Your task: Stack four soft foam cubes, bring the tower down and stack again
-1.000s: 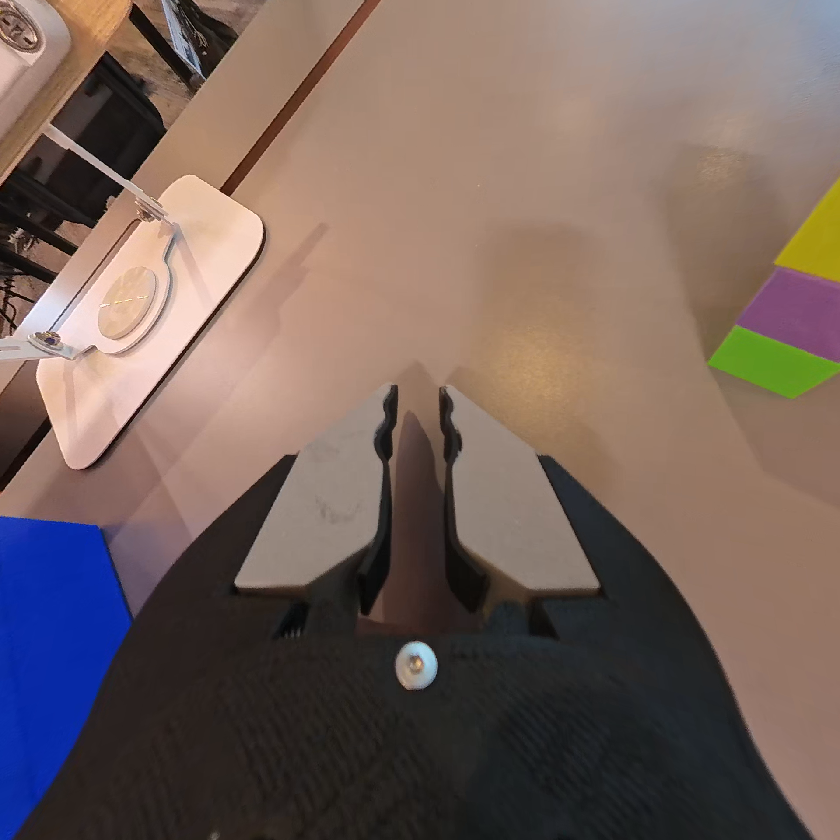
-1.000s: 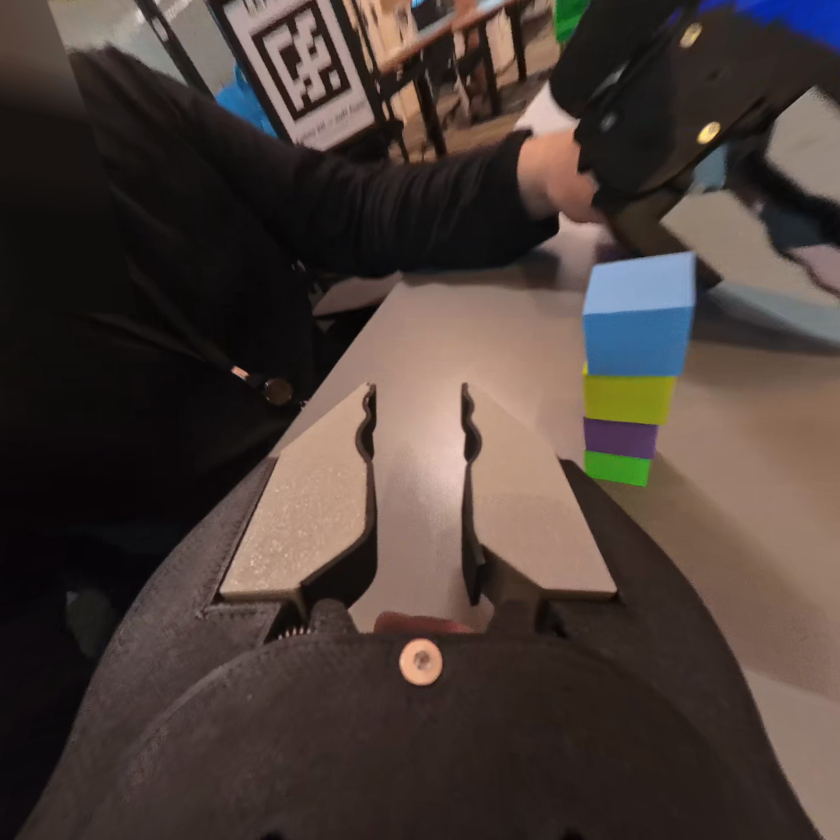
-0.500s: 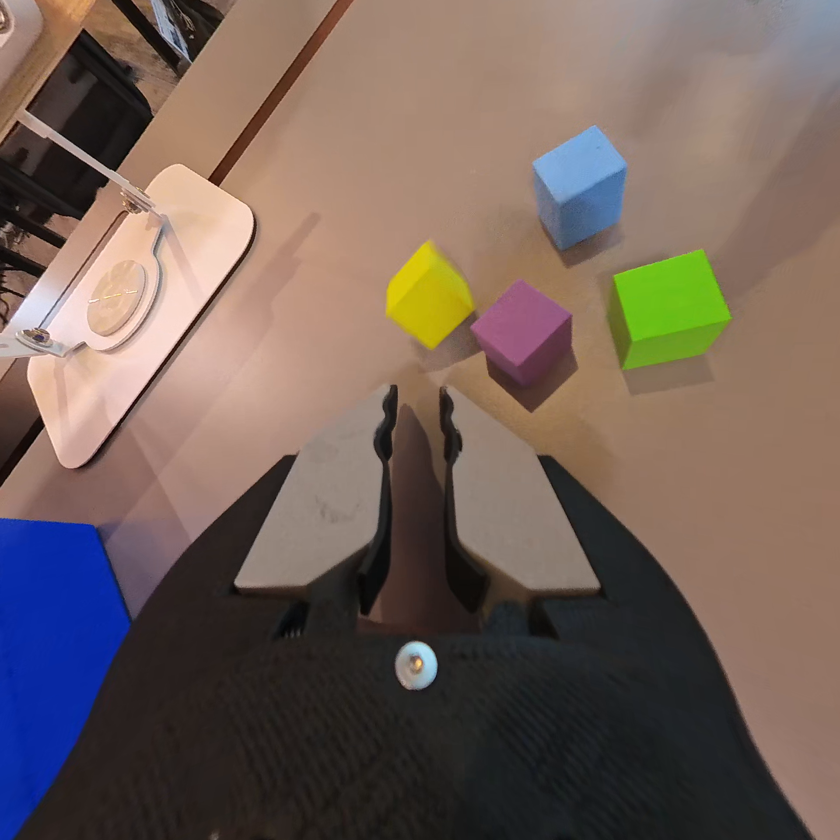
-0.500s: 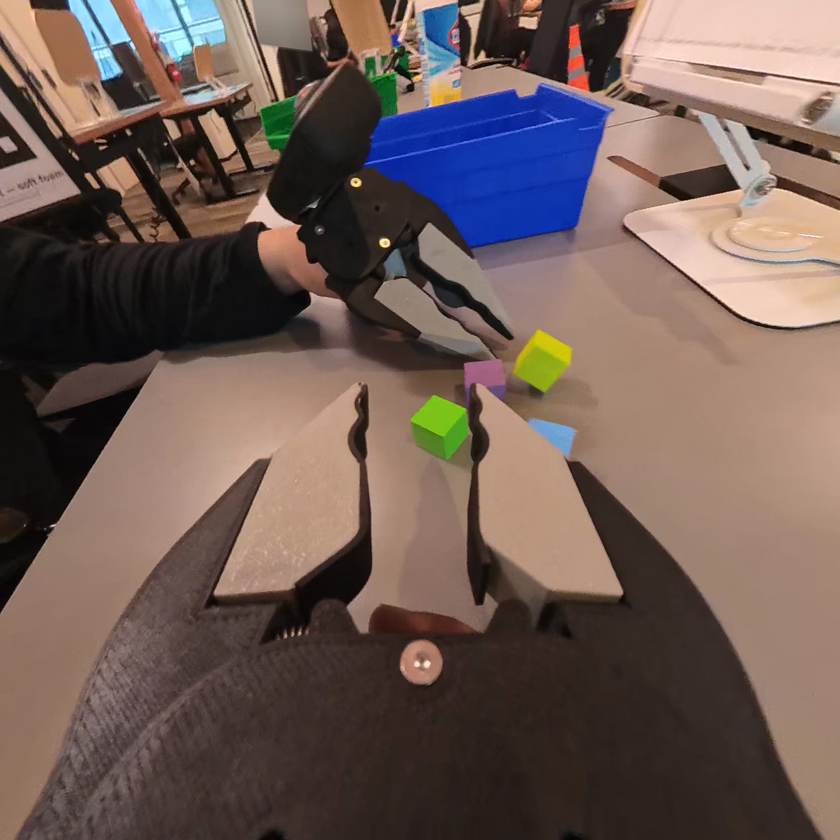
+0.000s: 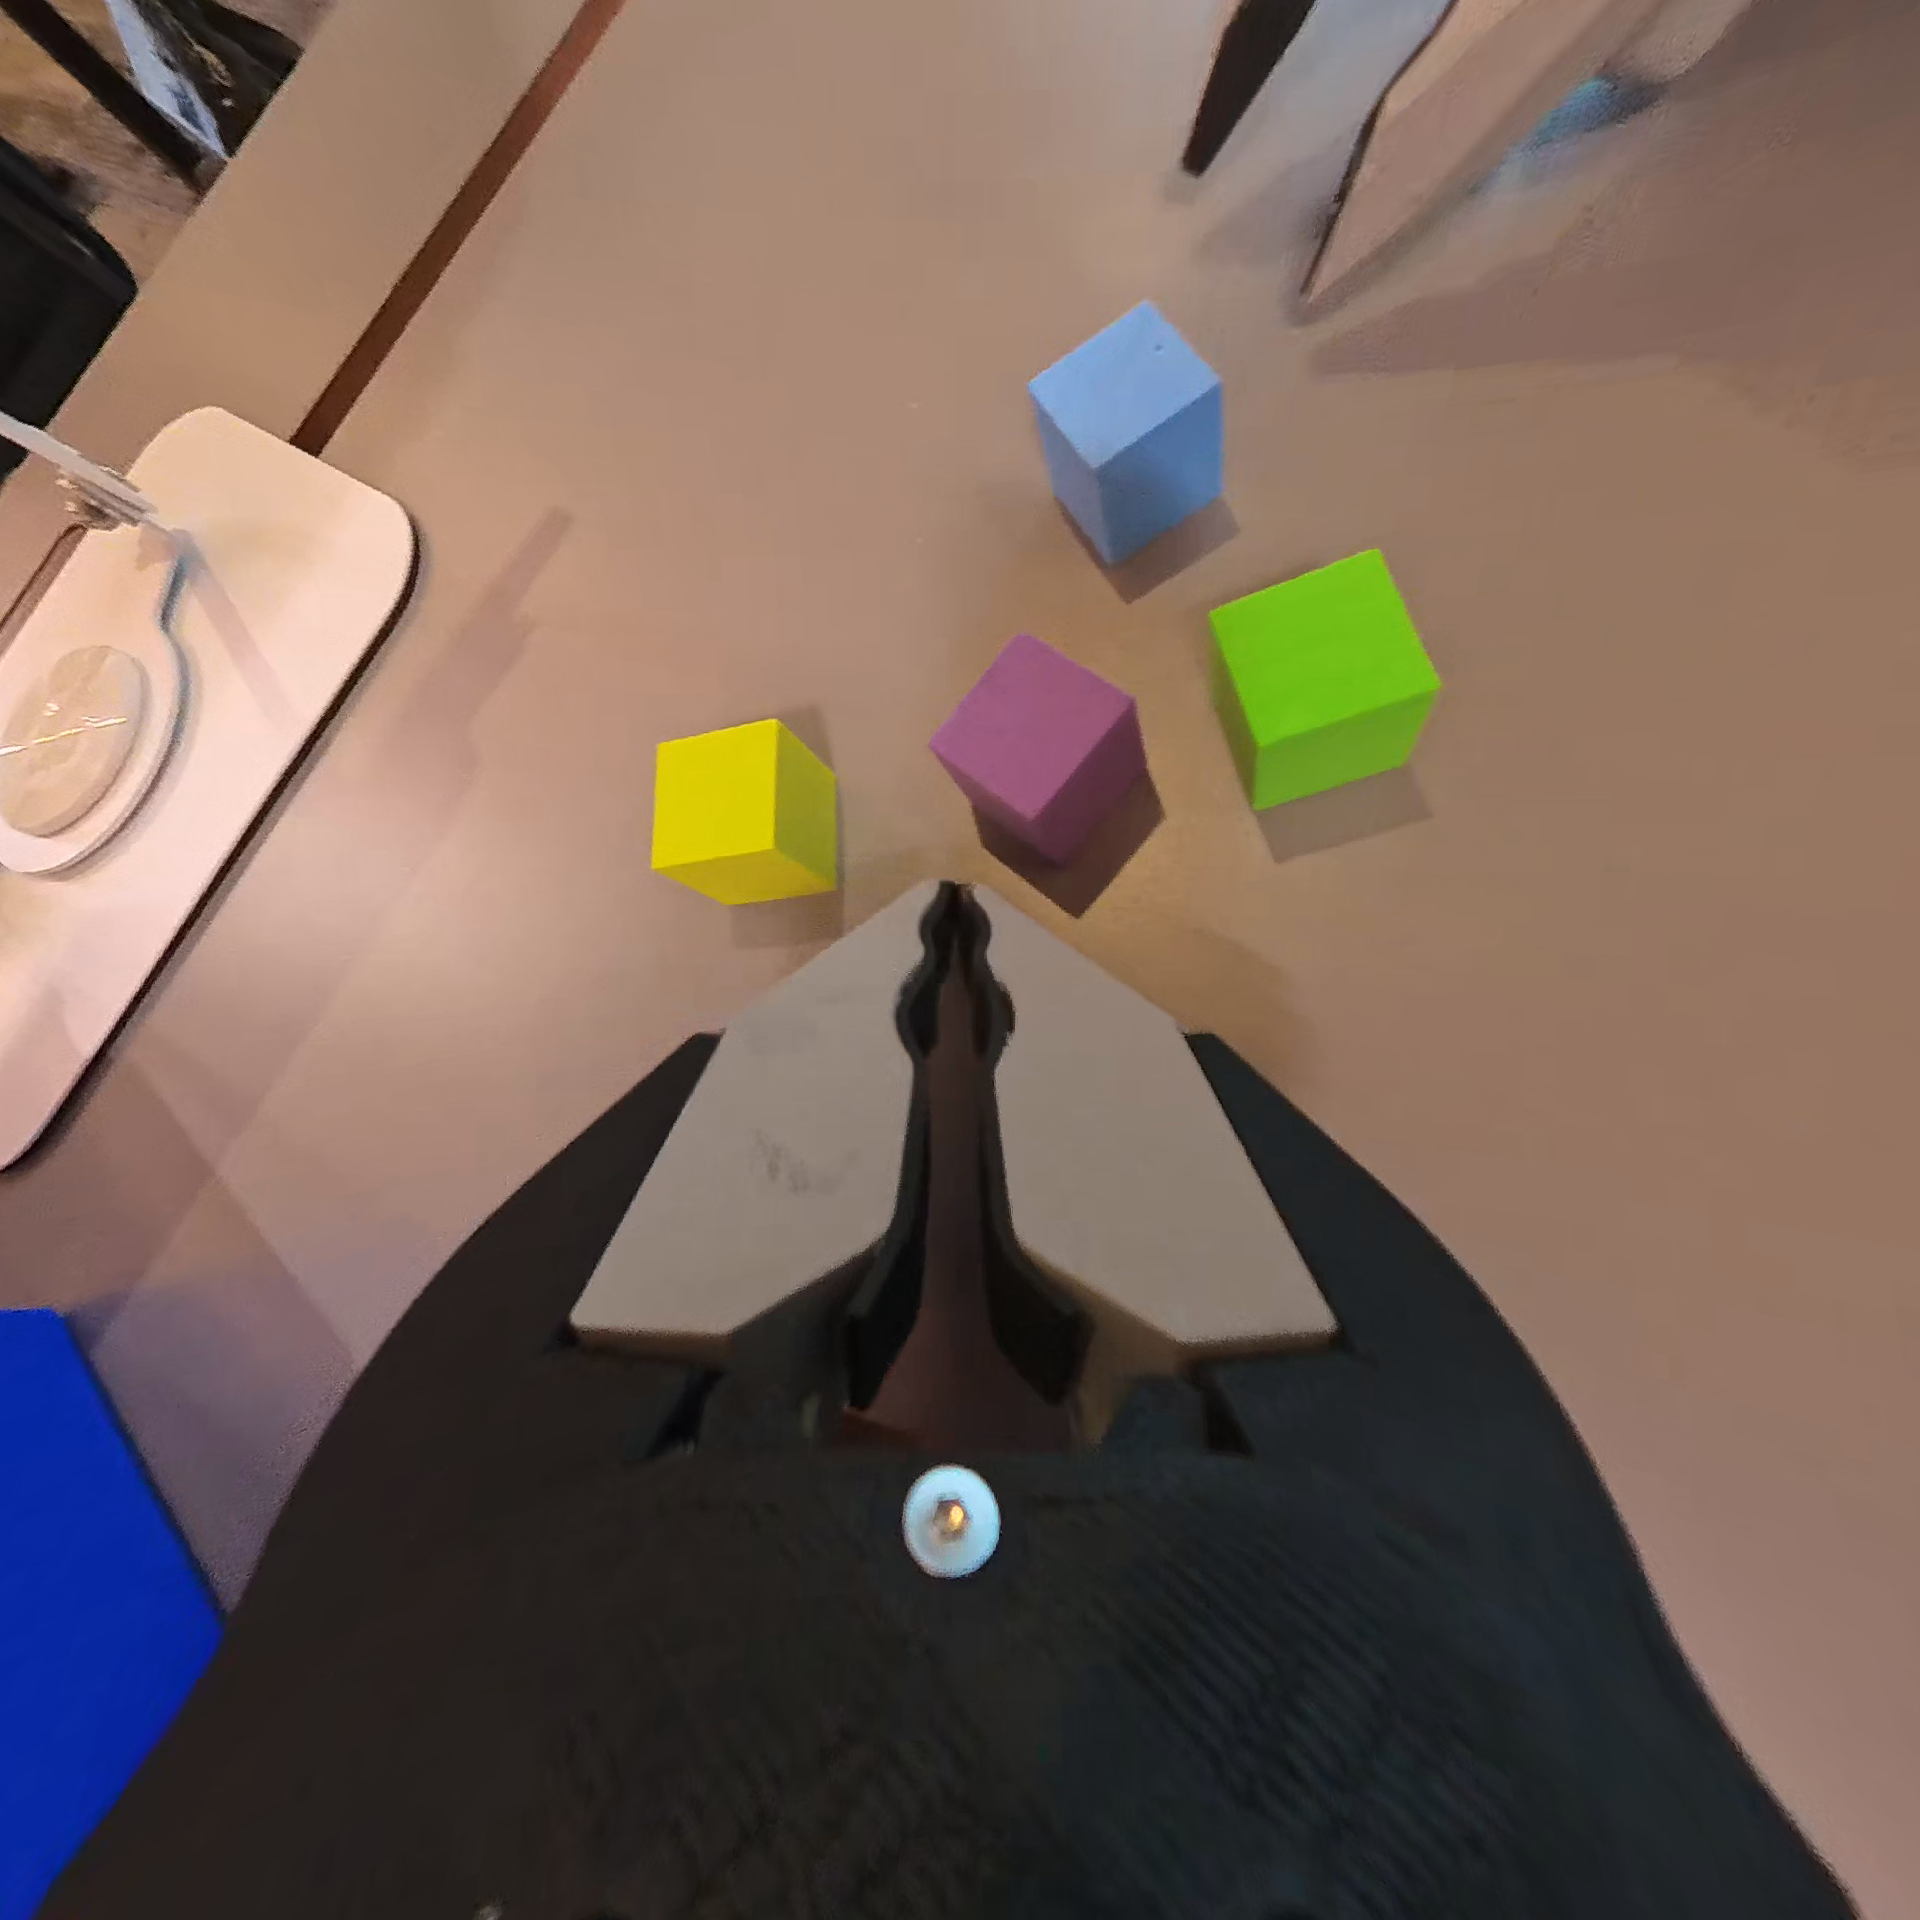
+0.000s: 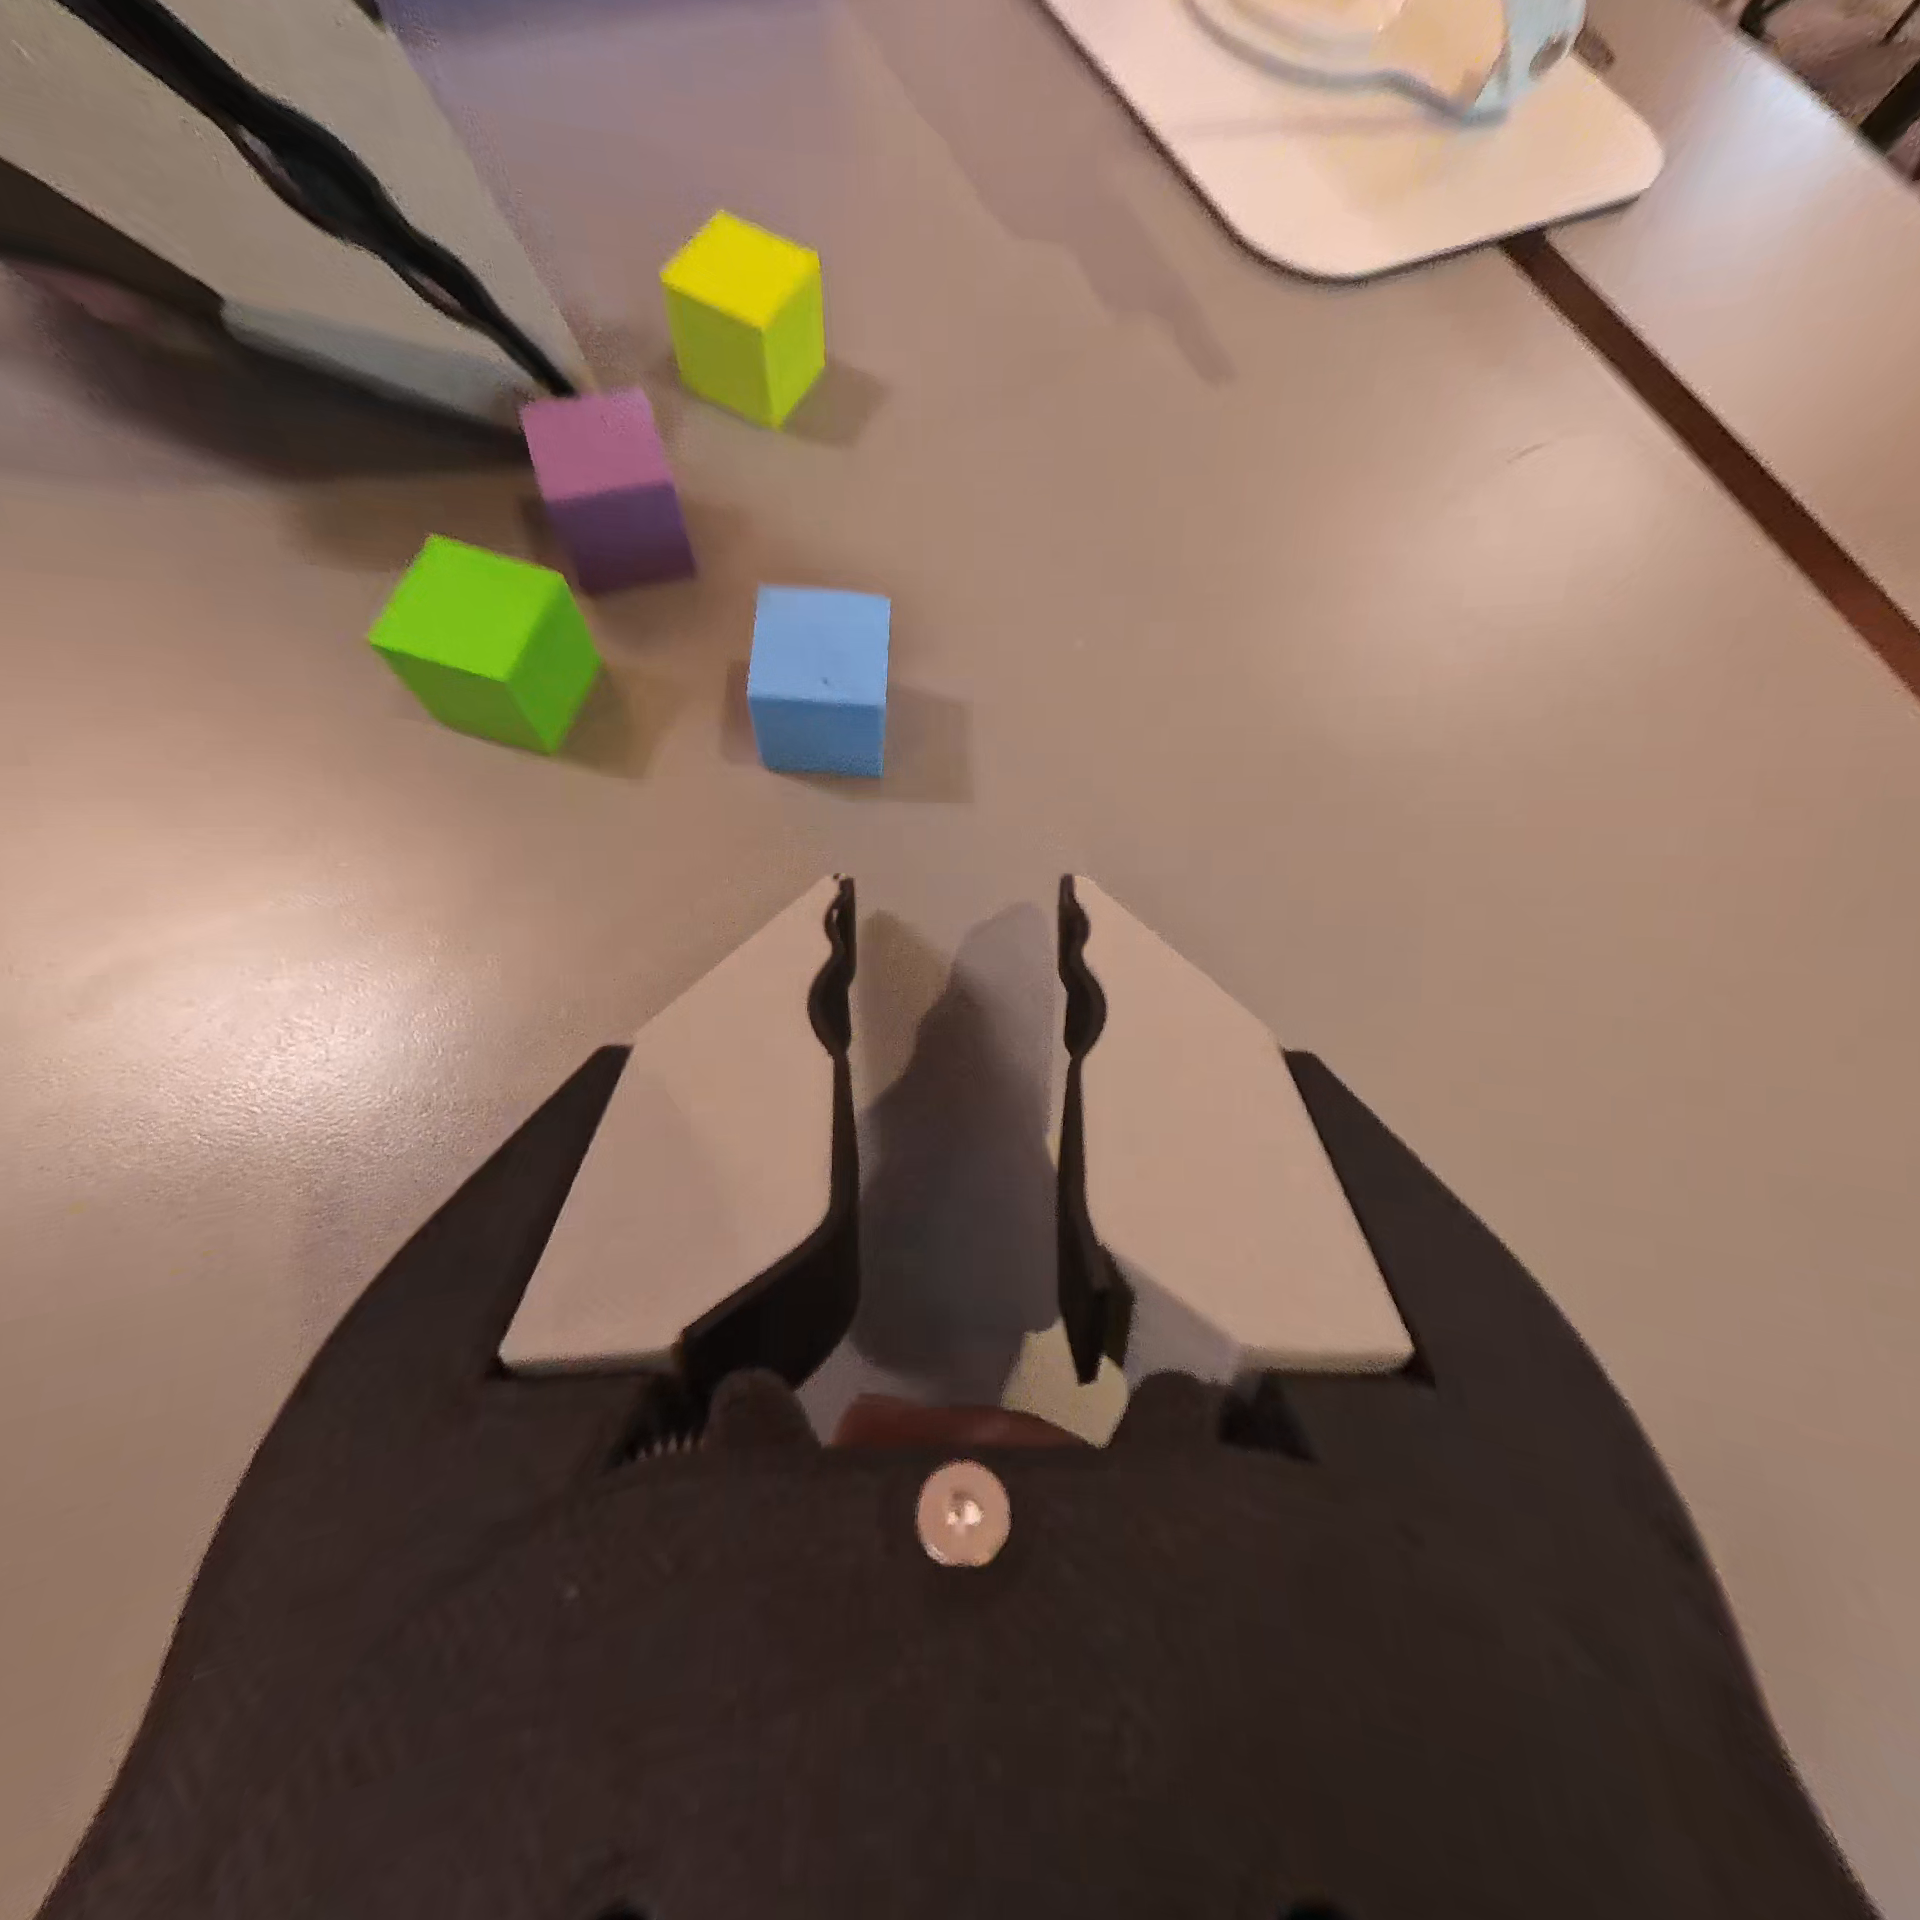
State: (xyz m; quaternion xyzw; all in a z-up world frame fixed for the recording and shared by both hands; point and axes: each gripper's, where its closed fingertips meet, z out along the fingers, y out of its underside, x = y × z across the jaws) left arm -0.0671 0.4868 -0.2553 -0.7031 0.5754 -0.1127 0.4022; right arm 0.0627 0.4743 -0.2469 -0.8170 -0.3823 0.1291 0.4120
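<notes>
In the left wrist view, a blue bin (image 5: 73,1621) fills the lower left corner, and beyond it a white stand base (image 5: 208,727) lies flat on the brown-grey table (image 5: 727,312), near a dark seam between two tabletops. The four foam cubes all rest singly on the table, none on top of another. Farthest left is the yellow cube (image 5: 740,810); next comes the purple cube (image 5: 1039,743), turned corner-on toward the camera; then the light blue cube (image 5: 1127,426), set farther away; and last the green cube (image 5: 1322,675), on the right. The cubes stand near each other but apart, with table showing between them. The left gripper (image 5: 949,894) hovers just short of the gap between the yellow and purple cubes, its fingers pressed together at the tips and holding nothing. At the upper right, the blurred tips of the right gripper (image 5: 1288,145) reach in over the table.

In the right wrist view the order reads green cube (image 6: 488,644), purple cube (image 6: 608,488), yellow cube (image 6: 746,317) and light blue cube (image 6: 821,681). The left gripper (image 6: 540,374) comes in from the upper left, its tip just beside the purple cube; I cannot tell whether they touch. The right gripper (image 6: 956,899) hangs over bare table, well short of the cubes, its fingers spread and empty. The white stand base (image 6: 1371,177) lies at the upper right.
</notes>
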